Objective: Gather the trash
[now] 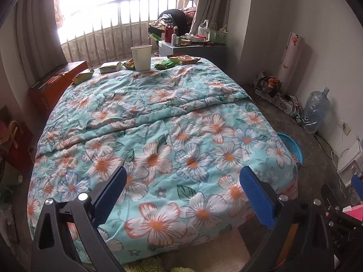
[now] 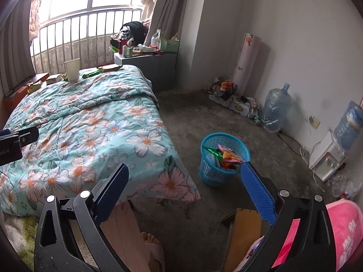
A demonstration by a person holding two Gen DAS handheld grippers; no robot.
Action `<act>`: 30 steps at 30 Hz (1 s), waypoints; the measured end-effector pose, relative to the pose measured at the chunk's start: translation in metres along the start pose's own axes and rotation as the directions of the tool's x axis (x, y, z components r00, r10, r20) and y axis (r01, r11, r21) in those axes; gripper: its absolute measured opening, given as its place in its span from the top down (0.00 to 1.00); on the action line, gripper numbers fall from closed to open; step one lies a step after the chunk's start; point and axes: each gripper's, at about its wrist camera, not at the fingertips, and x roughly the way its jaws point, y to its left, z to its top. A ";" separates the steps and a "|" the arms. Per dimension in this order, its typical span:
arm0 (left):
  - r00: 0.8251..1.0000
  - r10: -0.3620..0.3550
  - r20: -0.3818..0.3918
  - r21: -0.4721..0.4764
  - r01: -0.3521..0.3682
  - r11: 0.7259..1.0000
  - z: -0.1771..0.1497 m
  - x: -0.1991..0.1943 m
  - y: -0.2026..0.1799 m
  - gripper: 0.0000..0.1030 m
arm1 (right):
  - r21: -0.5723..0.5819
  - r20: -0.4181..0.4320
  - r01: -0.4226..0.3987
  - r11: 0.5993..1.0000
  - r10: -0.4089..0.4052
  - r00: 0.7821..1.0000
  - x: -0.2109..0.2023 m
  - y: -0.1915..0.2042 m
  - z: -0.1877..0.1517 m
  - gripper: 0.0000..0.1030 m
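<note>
Trash lies along the far end of the floral bed (image 1: 158, 117): a white paper cup (image 1: 141, 57), a green wrapper (image 1: 163, 64), a pale packet (image 1: 110, 67), a yellow-green packet (image 1: 82, 77) and a brown snack packet (image 1: 185, 59). My left gripper (image 1: 182, 182) hovers open over the near end of the bed, far from them. My right gripper (image 2: 185, 179) is open and empty above the floor beside the bed. A blue mesh bin (image 2: 223, 156) with wrappers inside stands on the floor just past its right fingertip. The cup (image 2: 72, 69) shows in the right wrist view too.
A grey cabinet (image 2: 147, 68) cluttered with bottles stands by the window. Water jugs (image 2: 275, 108), a power strip with cables and a dispenser line the right wall. A red box (image 1: 54, 83) sits left of the bed. A person's foot (image 2: 150, 240) and pink fabric (image 2: 344, 226) are near me.
</note>
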 end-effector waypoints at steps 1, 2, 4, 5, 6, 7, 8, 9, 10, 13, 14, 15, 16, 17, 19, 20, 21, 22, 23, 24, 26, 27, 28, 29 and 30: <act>1.000 0.006 -0.003 -0.003 -0.007 1.000 0.000 0.001 0.002 0.05 | 0.003 -0.016 -0.007 1.000 0.007 1.000 0.002 0.000 -0.001 0.08; 1.000 0.012 -0.005 -0.005 -0.012 1.000 0.000 0.000 0.003 0.05 | 0.006 -0.026 -0.017 1.000 0.017 1.000 0.003 0.000 -0.002 0.08; 1.000 0.024 -0.003 -0.003 -0.024 1.000 0.000 0.000 0.005 0.05 | 0.004 -0.032 -0.022 1.000 0.022 0.999 0.003 0.001 -0.002 0.08; 1.000 0.027 -0.007 0.000 -0.027 1.000 0.000 0.000 0.005 0.05 | -0.002 -0.036 -0.022 1.000 0.022 0.999 0.004 0.002 -0.003 0.08; 1.000 0.026 -0.016 0.002 -0.026 1.000 0.001 0.001 0.006 0.05 | -0.007 -0.039 -0.023 1.000 0.022 0.999 0.004 0.003 -0.003 0.08; 0.999 0.025 -0.026 0.003 -0.025 1.000 0.001 0.002 0.006 0.05 | -0.010 -0.042 -0.022 1.000 0.022 0.999 0.004 0.004 -0.003 0.08; 0.999 0.027 -0.034 0.003 -0.027 1.000 0.001 0.003 0.007 0.05 | -0.012 -0.044 -0.021 1.000 0.020 0.999 0.005 0.004 -0.003 0.08; 0.999 0.030 -0.039 0.002 -0.030 1.000 0.001 0.004 0.007 0.05 | -0.011 -0.049 -0.018 1.000 0.018 0.999 0.005 0.004 -0.004 0.08; 0.999 0.032 -0.042 0.001 -0.032 0.999 0.001 0.005 0.006 0.05 | -0.009 -0.055 -0.017 1.000 0.016 0.998 0.006 0.004 -0.004 0.08; 0.998 0.025 -0.050 0.007 -0.025 1.000 0.001 0.006 0.004 0.05 | -0.007 -0.065 -0.011 1.000 0.010 0.998 0.006 0.002 -0.006 0.08; 0.998 0.024 -0.049 0.014 -0.024 1.000 0.001 0.006 0.003 0.05 | -0.009 -0.068 -0.007 1.000 0.006 0.998 0.007 0.002 -0.007 0.08; 0.998 0.024 -0.050 0.019 -0.023 1.000 0.001 0.006 0.001 0.05 | -0.011 -0.070 -0.003 1.000 0.002 0.998 0.006 0.001 -0.008 0.08; 0.998 0.022 -0.051 0.023 -0.021 1.000 0.001 0.006 0.000 0.05 | -0.012 -0.073 0.001 1.000 -0.002 0.997 0.006 0.001 -0.008 0.08; 0.998 0.020 -0.051 0.027 -0.018 0.999 0.002 0.006 -0.001 0.05 | -0.013 -0.075 0.002 1.000 -0.003 0.997 0.006 0.000 -0.009 0.08; 0.998 0.013 -0.059 0.033 -0.011 0.999 0.003 0.007 -0.003 0.05 | -0.014 -0.081 0.003 1.000 -0.004 0.997 0.006 -0.002 -0.010 0.08; 0.998 0.011 -0.064 0.036 -0.008 0.999 0.003 0.008 -0.004 0.05 | -0.014 -0.085 0.002 1.000 -0.003 0.996 0.006 -0.003 -0.010 0.08; 0.998 0.011 -0.068 0.039 -0.008 0.999 0.003 0.008 -0.005 0.05 | -0.013 -0.089 0.001 1.000 -0.002 0.996 0.007 -0.003 -0.011 0.08; 0.998 0.011 -0.068 0.041 -0.008 0.999 0.003 0.008 -0.006 0.05 | -0.012 -0.093 -0.001 1.000 0.000 0.996 0.007 -0.004 -0.012 0.08; 0.998 0.011 -0.065 0.044 -0.008 0.999 0.003 0.007 -0.007 0.05 | -0.010 -0.096 -0.001 1.000 0.000 0.995 0.007 -0.005 -0.012 0.08; 0.998 0.011 -0.061 0.048 -0.008 0.999 0.003 0.007 -0.009 0.05 | -0.007 -0.098 0.000 1.000 -0.001 0.995 0.007 -0.007 -0.013 0.08; 0.999 0.009 -0.053 0.058 -0.006 0.998 0.004 0.005 -0.013 0.05 | -0.003 -0.100 0.006 1.000 -0.006 0.995 0.006 -0.010 -0.014 0.08; 0.999 0.008 -0.047 0.065 -0.005 0.998 0.005 0.004 -0.015 0.05 | -0.001 -0.100 0.010 1.000 -0.010 0.995 0.006 -0.012 -0.014 0.08; 0.999 0.004 -0.041 0.073 -0.001 0.997 0.006 0.003 -0.018 0.05 | 0.000 -0.100 0.014 1.000 -0.014 0.995 0.005 -0.014 -0.014 0.08; 0.999 -0.002 -0.038 0.081 0.005 0.997 0.006 0.003 -0.021 0.05 | 0.002 -0.100 0.019 1.000 -0.018 0.995 0.004 -0.015 -0.015 0.08; 0.999 -0.009 -0.035 0.090 0.012 0.996 0.006 0.002 -0.024 0.05 | 0.004 -0.100 0.023 1.000 -0.023 0.995 0.003 -0.018 -0.014 0.08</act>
